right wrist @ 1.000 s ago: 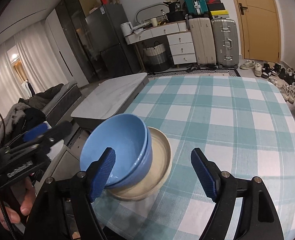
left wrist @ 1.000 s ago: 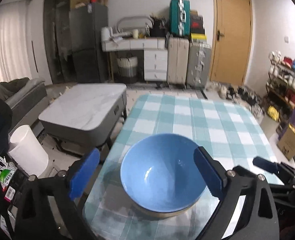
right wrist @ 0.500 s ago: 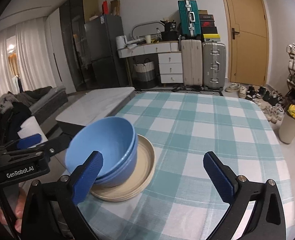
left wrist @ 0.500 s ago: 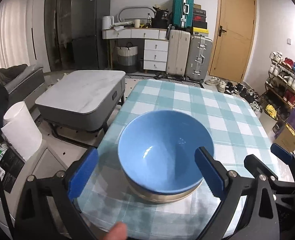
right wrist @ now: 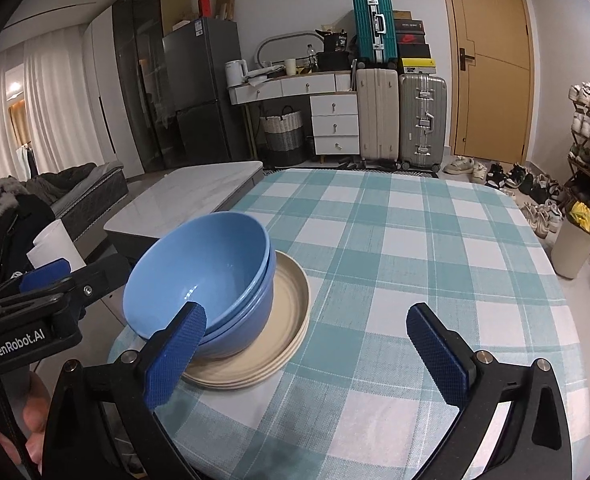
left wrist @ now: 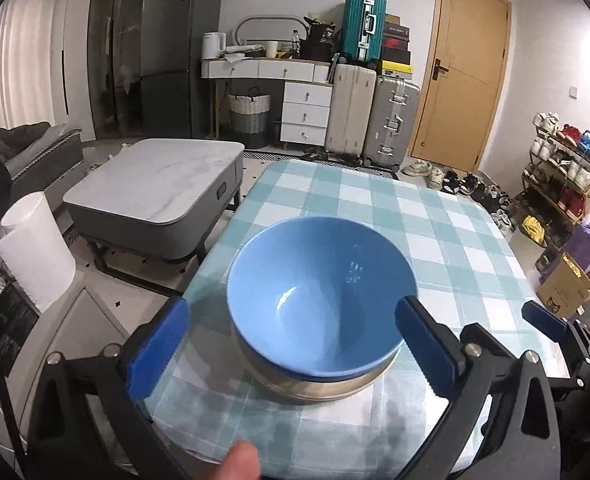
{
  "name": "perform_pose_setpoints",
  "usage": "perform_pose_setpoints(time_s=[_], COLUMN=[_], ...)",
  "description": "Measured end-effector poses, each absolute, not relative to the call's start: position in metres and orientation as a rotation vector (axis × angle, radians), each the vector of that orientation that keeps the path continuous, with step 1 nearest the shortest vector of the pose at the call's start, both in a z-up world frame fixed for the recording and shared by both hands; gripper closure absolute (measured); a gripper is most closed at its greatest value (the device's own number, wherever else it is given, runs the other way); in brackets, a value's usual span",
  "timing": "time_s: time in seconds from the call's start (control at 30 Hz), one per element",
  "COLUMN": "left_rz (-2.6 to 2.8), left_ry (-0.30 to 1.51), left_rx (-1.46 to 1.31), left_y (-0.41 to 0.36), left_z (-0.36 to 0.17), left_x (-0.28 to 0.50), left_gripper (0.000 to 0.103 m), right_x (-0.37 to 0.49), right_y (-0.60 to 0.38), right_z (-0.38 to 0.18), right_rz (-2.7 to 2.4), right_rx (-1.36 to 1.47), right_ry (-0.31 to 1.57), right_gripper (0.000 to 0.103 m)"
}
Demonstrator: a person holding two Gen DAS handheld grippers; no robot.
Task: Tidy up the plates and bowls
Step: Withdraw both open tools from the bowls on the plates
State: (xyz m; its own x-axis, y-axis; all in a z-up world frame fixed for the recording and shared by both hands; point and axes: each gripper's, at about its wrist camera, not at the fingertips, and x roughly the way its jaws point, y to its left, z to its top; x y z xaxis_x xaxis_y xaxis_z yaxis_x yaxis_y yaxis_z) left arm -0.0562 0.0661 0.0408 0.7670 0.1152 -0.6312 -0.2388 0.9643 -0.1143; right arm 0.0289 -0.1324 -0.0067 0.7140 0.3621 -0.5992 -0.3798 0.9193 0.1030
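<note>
Blue bowls [right wrist: 199,280] sit nested, slightly tilted, on a stack of beige plates [right wrist: 287,320] near the table's front left corner. In the left wrist view the top blue bowl [left wrist: 319,300] covers most of the plates [left wrist: 319,388]. My left gripper [left wrist: 295,348] is open and empty, its pads either side of the bowl's near rim without touching. My right gripper [right wrist: 311,356] is open and empty, just in front of the stack. The left gripper also shows in the right wrist view [right wrist: 43,276].
The stack stands on a table with a teal checked cloth [right wrist: 415,248]. A grey marble coffee table [left wrist: 155,192] and a white bin [left wrist: 35,248] stand to the left. Suitcases [right wrist: 399,116] and a door [right wrist: 491,60] are at the back; shoe racks stand on the right.
Both grippers have pulled back and up from the stack, open throughout. The bowls and plates have stayed where they were.
</note>
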Motion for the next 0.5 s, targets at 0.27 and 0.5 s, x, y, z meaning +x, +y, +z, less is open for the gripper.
perform_pose_setpoints(time_s=[0.27,0.5], left_rz=[0.157,0.143], left_ry=[0.671,0.665], left_rx=[-0.159,-0.139], left_y=[0.058,0.052], left_z=[0.039,0.04], left_x=[-0.057,-0.057], left_gripper=[0.0,0.0], right_x=[0.03,0.029], right_y=[-0.131,-0.131], right_z=[-0.011,-0.012], right_rz=[0.415,0.413], right_rx=[-0.026,-0.039], right_ry=[0.671,0.672], right_gripper=[0.001,0.001])
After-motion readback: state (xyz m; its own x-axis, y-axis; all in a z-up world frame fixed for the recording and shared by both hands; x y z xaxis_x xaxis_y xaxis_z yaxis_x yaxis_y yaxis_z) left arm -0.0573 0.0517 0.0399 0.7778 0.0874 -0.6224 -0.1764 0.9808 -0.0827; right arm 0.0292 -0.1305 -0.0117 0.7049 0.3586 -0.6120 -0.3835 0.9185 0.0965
